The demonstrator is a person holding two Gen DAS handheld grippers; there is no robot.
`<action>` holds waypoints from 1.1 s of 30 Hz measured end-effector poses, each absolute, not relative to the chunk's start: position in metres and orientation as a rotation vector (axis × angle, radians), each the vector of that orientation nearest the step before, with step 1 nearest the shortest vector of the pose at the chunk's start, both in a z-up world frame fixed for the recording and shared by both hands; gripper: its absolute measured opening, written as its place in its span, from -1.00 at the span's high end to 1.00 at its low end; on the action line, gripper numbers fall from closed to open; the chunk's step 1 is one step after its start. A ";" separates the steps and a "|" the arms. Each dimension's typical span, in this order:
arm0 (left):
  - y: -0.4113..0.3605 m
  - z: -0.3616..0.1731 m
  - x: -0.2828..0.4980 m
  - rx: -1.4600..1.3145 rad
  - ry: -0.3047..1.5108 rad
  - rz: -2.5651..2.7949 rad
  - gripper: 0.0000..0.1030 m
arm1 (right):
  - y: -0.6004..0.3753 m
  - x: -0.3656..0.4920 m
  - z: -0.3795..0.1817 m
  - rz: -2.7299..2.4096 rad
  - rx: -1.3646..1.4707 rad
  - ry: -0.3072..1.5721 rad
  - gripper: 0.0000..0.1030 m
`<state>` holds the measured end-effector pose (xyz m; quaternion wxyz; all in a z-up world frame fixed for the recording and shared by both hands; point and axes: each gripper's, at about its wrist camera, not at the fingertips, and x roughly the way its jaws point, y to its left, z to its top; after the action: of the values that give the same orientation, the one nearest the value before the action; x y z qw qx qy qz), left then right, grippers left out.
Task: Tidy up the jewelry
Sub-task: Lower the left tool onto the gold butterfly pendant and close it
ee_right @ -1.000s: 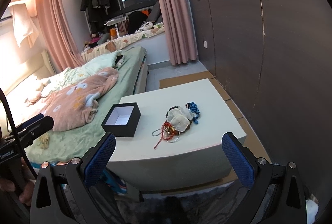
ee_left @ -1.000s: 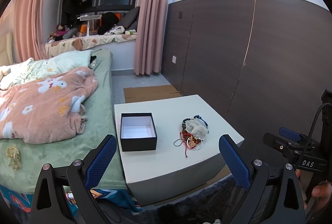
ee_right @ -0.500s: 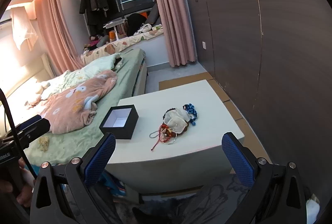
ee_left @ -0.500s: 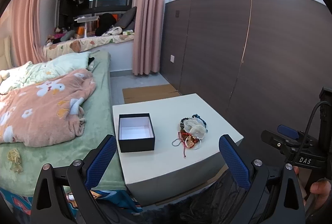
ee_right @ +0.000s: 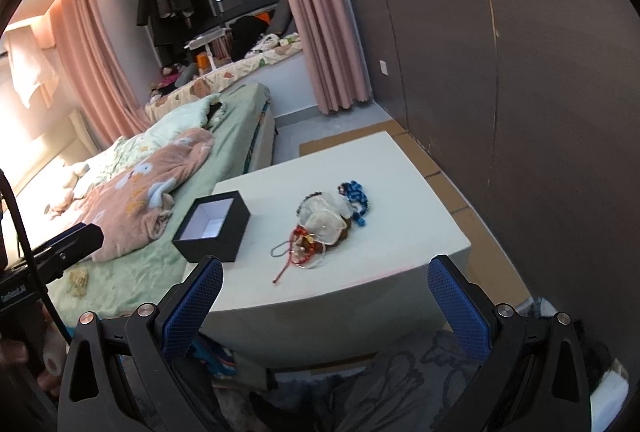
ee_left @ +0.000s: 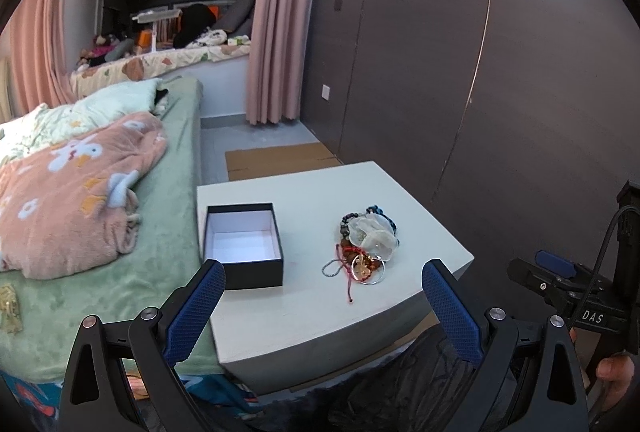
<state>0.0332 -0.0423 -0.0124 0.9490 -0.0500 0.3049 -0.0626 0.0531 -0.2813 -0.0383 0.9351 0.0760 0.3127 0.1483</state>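
A tangled pile of jewelry [ee_left: 366, 244] [ee_right: 326, 222] lies on a white bedside table [ee_left: 312, 304] [ee_right: 360, 272]: beaded bracelets, a red cord, a silver ring and sheer white pouches. To its left stands an open black box [ee_left: 242, 246] [ee_right: 212, 226] with a white, empty inside. My left gripper [ee_left: 324, 280] hangs open in front of the table's near edge, short of both things. My right gripper [ee_right: 326, 278] is open too, hovering before the near edge with nothing between its blue pads.
A bed [ee_left: 100, 232] with a green sheet and pink blanket runs along the table's left side. A dark panelled wall [ee_left: 500, 92] stands close on the right. Flattened cardboard [ee_left: 276, 158] lies on the floor behind the table. A person's dark-trousered legs [ee_right: 360, 392] show below.
Both grippers have drifted slightly closer to the table and tilted; the box and the jewelry have not moved, and both grippers stay open.
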 end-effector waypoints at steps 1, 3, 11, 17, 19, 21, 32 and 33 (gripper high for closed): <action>-0.044 -0.016 0.037 -0.104 0.627 -0.132 -0.92 | -0.285 0.057 -0.041 0.300 0.163 0.645 -1.00; -0.048 -0.023 0.047 -0.109 0.645 -0.145 -0.87 | -0.290 0.064 -0.047 0.291 0.178 0.657 -1.00; -0.068 -0.050 0.085 -0.113 0.732 -0.200 -0.50 | -0.307 0.092 -0.078 0.289 0.230 0.724 -0.85; -0.082 -0.070 0.110 -0.124 0.794 -0.230 -0.34 | -0.318 0.111 -0.094 0.291 0.264 0.763 -0.71; -0.089 -0.076 0.119 -0.122 0.810 -0.240 -0.26 | -0.322 0.116 -0.098 0.289 0.276 0.771 -0.70; -0.095 -0.084 0.128 -0.119 0.834 -0.249 -0.17 | -0.327 0.119 -0.102 0.287 0.286 0.777 -0.69; -0.116 -0.127 0.165 -0.110 0.938 -0.264 0.04 | -0.334 0.138 -0.121 0.301 0.320 0.834 -0.37; -0.116 -0.130 0.168 -0.111 0.941 -0.263 0.05 | -0.333 0.140 -0.122 0.306 0.321 0.837 -0.35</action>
<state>0.1675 -0.1163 -0.1297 0.8816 -0.0534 0.4517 -0.1263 0.1399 -0.3334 -0.1223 0.8899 0.1545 0.4031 0.1472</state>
